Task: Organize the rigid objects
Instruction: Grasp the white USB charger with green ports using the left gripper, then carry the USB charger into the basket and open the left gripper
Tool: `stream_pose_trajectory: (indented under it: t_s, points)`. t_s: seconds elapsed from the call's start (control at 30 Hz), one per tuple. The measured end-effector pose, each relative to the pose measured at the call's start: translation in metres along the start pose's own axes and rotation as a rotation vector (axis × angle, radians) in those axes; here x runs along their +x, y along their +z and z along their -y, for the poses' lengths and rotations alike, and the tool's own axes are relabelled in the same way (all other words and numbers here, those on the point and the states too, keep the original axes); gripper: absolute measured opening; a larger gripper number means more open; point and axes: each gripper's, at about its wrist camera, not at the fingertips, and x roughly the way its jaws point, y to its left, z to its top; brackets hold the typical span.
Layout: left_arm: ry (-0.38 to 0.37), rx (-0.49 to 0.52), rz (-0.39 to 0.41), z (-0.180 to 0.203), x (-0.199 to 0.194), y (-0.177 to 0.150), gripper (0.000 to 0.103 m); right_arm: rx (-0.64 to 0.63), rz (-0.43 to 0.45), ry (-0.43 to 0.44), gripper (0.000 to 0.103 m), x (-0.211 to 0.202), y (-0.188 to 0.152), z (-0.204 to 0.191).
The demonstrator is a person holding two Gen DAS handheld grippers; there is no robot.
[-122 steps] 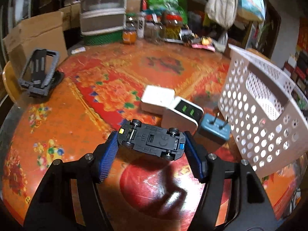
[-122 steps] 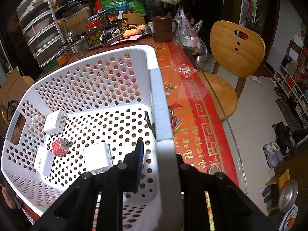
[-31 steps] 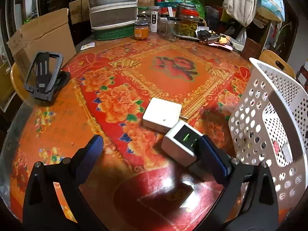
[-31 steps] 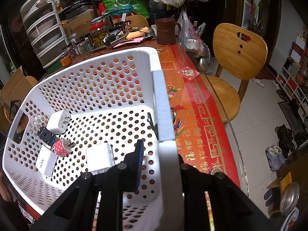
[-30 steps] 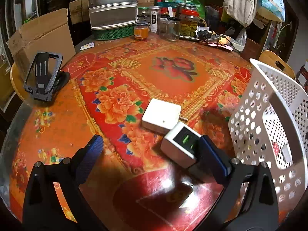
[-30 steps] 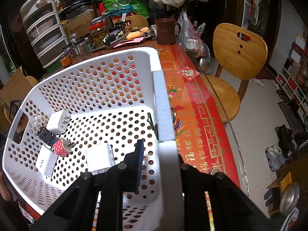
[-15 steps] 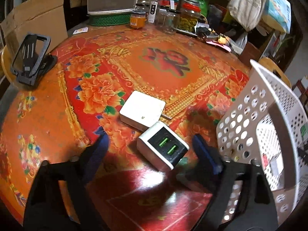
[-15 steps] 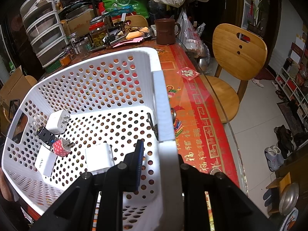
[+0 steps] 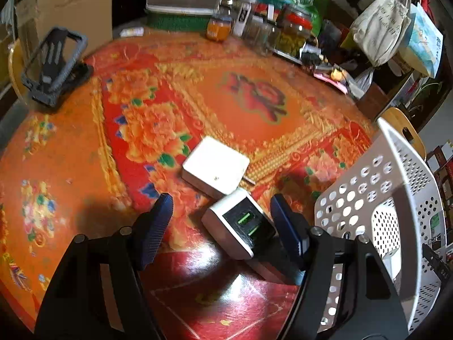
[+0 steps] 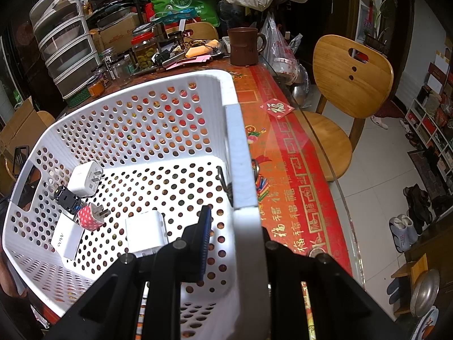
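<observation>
My left gripper (image 9: 220, 221) is open, its blue fingers on either side of a white charger with a black face and green ports (image 9: 239, 225) that lies on the table. A flat white adapter (image 9: 215, 167) lies just behind it. My right gripper (image 10: 232, 226) is shut on the rim of the white perforated basket (image 10: 239, 147), which is tilted; the basket also shows at the right of the left wrist view (image 9: 396, 198). Inside lie several chargers (image 10: 85, 178) and a small black toy car (image 10: 66, 198).
A black phone stand (image 9: 53, 65) sits at the table's far left. Jars (image 9: 291, 28), drawers and boxes crowd the far edge. A brown mug (image 10: 243, 45) and a wooden chair (image 10: 351, 85) are beyond the basket. The table edge runs along the right.
My left gripper let the toy car go into the basket, then came back low over the table and closed in around the green-port charger. The right gripper kept its hold on the basket.
</observation>
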Motion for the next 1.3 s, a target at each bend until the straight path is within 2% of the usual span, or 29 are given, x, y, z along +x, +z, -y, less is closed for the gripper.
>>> stream_pose_trajectory:
  t_s: [0.1, 0.17, 0.3, 0.57, 0.63, 0.67, 0.93, 1.07, 1.1, 1.17, 1.3]
  points:
    - [0.003, -0.002, 0.009, 0.004, -0.001, -0.002, 0.060, 0.000, 0.000, 0.000, 0.018, 0.000, 0.000, 0.000]
    - [-0.006, -0.013, 0.009, 0.006, -0.003, -0.003, 0.047, -0.001, -0.001, -0.002, 0.018, 0.000, 0.000, 0.000]
    - [0.023, -0.029, 0.012, 0.008, -0.007, -0.005, 0.046, -0.001, -0.001, 0.000, 0.018, 0.000, 0.000, 0.000]
    - [0.087, 0.050, 0.000, 0.015, -0.011, -0.004, 0.043, -0.003, 0.000, -0.001, 0.018, 0.000, 0.000, -0.001]
    - [0.089, 0.075, 0.010, 0.018, -0.017, -0.005, 0.032, -0.004, -0.001, 0.000, 0.018, 0.000, 0.000, -0.001]
    - [0.081, 0.075, 0.009, 0.016, -0.018, -0.005, 0.030, -0.004, 0.000, -0.001, 0.018, 0.000, -0.001, -0.001]
    - [0.079, 0.104, 0.002, 0.008, -0.023, -0.012, 0.029, -0.002, -0.001, -0.003, 0.018, 0.000, -0.001, 0.000]
    - [0.083, 0.095, -0.070, 0.001, -0.004, -0.023, 0.029, -0.003, -0.002, -0.003, 0.018, 0.000, -0.001, 0.000]
    - [0.085, 0.095, -0.062, -0.001, -0.004, -0.026, 0.028, -0.003, -0.001, -0.002, 0.018, 0.000, -0.001, 0.000]
    - [0.146, 0.140, -0.035, 0.004, -0.008, -0.032, 0.027, -0.004, 0.000, -0.002, 0.018, 0.000, -0.001, 0.000]
    - [0.133, 0.180, 0.023, 0.012, -0.027, -0.035, 0.027, -0.006, -0.001, -0.004, 0.018, 0.001, -0.001, -0.001]
